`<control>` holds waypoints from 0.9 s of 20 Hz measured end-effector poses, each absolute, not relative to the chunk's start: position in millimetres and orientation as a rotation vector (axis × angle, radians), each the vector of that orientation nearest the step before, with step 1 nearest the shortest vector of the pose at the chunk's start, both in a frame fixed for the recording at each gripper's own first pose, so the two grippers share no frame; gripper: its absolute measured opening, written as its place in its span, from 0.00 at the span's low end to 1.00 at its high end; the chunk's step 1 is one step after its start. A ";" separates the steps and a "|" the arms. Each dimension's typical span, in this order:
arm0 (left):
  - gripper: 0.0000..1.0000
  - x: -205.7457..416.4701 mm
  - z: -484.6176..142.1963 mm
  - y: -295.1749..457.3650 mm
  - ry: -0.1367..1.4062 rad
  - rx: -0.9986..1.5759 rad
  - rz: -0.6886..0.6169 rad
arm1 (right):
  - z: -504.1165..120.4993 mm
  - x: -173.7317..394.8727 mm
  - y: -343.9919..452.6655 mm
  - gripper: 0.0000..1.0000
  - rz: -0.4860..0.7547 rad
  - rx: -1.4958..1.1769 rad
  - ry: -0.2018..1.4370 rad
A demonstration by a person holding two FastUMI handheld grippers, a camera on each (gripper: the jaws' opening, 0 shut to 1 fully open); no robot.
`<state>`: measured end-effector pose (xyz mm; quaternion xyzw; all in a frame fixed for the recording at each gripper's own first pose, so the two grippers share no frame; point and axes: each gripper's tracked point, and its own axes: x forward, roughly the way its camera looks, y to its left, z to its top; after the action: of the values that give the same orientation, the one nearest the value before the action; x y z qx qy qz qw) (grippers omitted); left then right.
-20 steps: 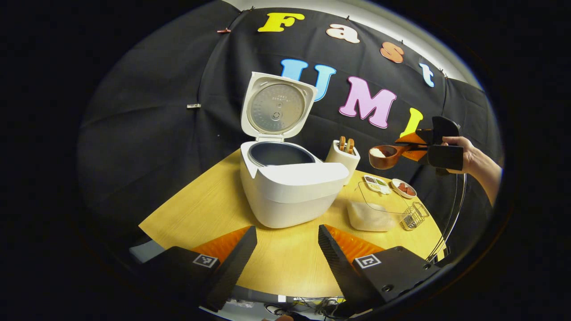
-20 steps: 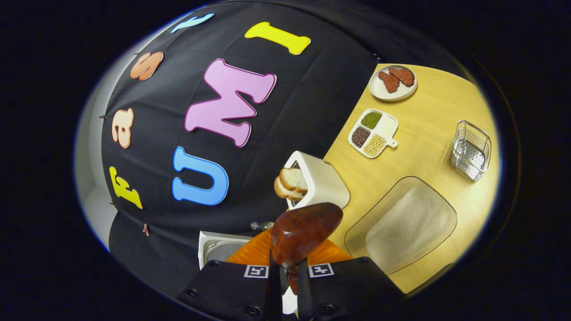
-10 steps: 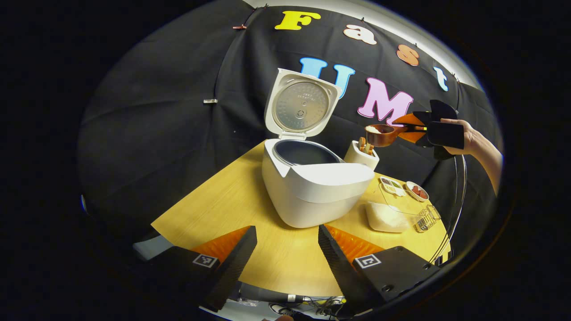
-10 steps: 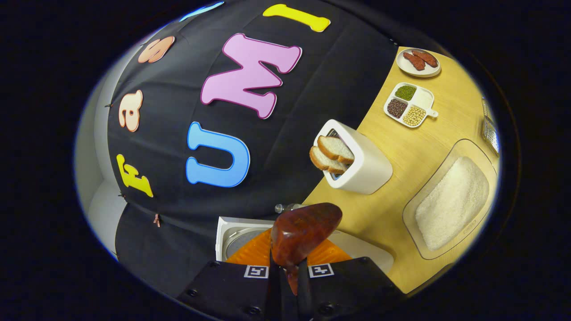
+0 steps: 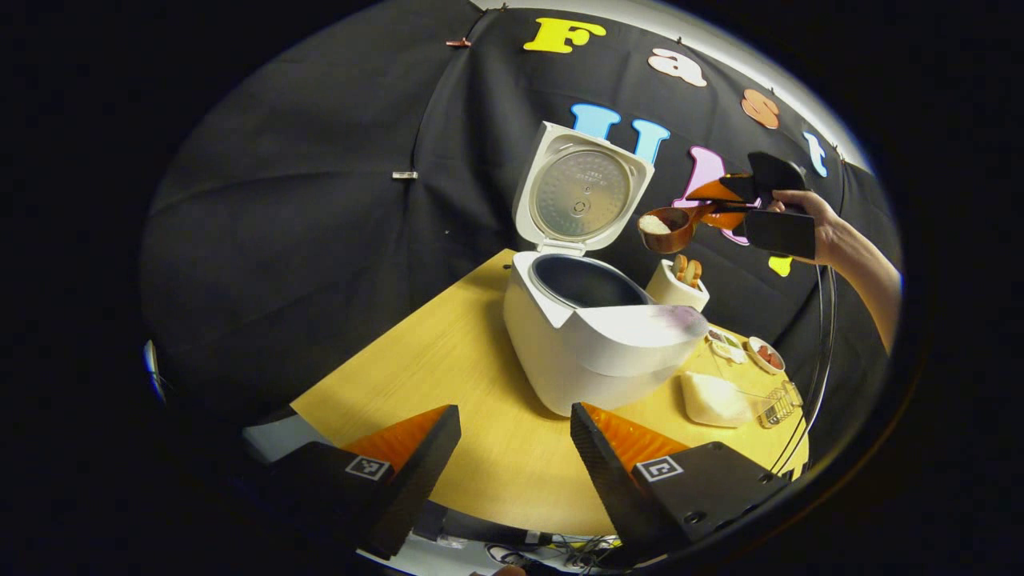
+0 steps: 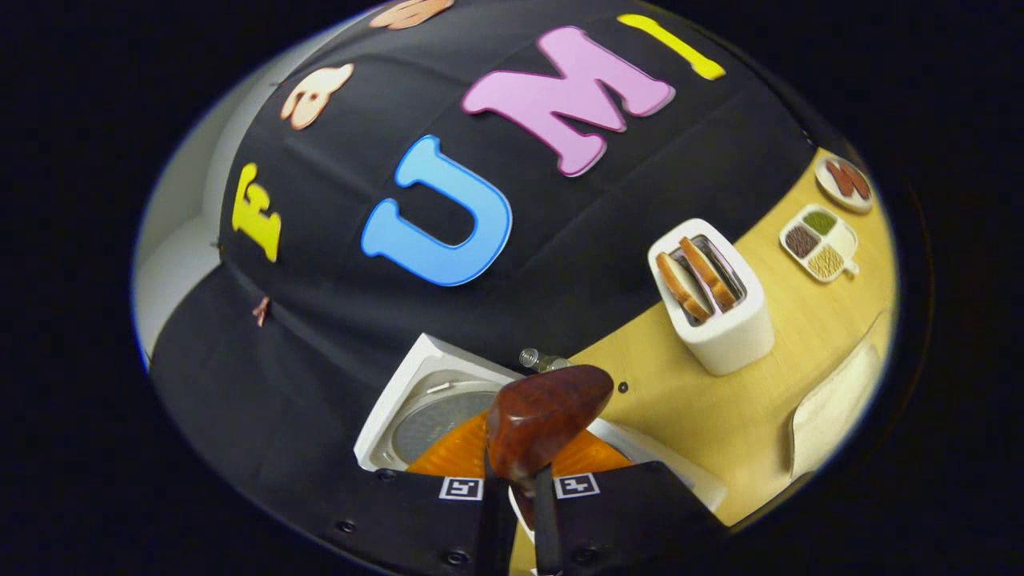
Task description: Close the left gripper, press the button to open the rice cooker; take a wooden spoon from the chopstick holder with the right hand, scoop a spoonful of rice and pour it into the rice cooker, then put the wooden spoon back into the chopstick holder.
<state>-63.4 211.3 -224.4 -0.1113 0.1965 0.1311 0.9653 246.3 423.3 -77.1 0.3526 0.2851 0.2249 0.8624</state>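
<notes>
Fingers of the right gripper (image 6: 516, 512) stand clenched on the handle of the wooden spoon (image 6: 544, 420) at the bottom centre of the right gripper view, the dark reddish-brown back of its bowl rising just above them. In the left gripper view, upper right of the frame, that spoon (image 5: 666, 229) is held level in the air by a hand (image 5: 808, 228), a small heap of white rice showing in its bowl, just right of the raised lid and above the chopstick holder (image 5: 677, 286). The left gripper (image 5: 516, 448) at the bottom of its own view has its jaws released, wide apart, over the yellow wooden table (image 5: 448, 376). Behind them, at centre, sits the white rice cooker (image 5: 596, 336), lid upright, dark inner pot exposed. A clear container of rice (image 5: 714, 398) lies at lower right, with small dishes and a wire basket (image 5: 780, 402) near it.
</notes>
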 end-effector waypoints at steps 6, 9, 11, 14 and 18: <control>0.96 -63.8 -222.8 227.5 0.402 -0.240 0.281 | -102.5 233.4 476.1 0.17 0.585 0.435 0.472; 0.96 -64.4 -230.4 235.1 0.417 -0.208 0.303 | -105.6 232.7 485.3 0.18 0.615 0.281 0.351; 0.96 -65.4 -233.2 234.4 0.425 -0.223 0.307 | -109.5 229.3 495.7 0.17 0.650 0.221 0.309; 0.96 -69.8 -241.7 231.6 0.447 -0.224 0.311 | -114.0 226.0 505.8 0.17 0.697 0.121 0.255; 0.96 -72.0 -249.0 229.4 0.466 -0.205 0.310 | -118.3 209.9 519.6 0.17 0.792 -0.057 0.164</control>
<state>-72.0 229.4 -249.0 -0.1008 0.2296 0.1526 0.9559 209.9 519.6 -118.3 -0.0275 0.0798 0.3850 0.9190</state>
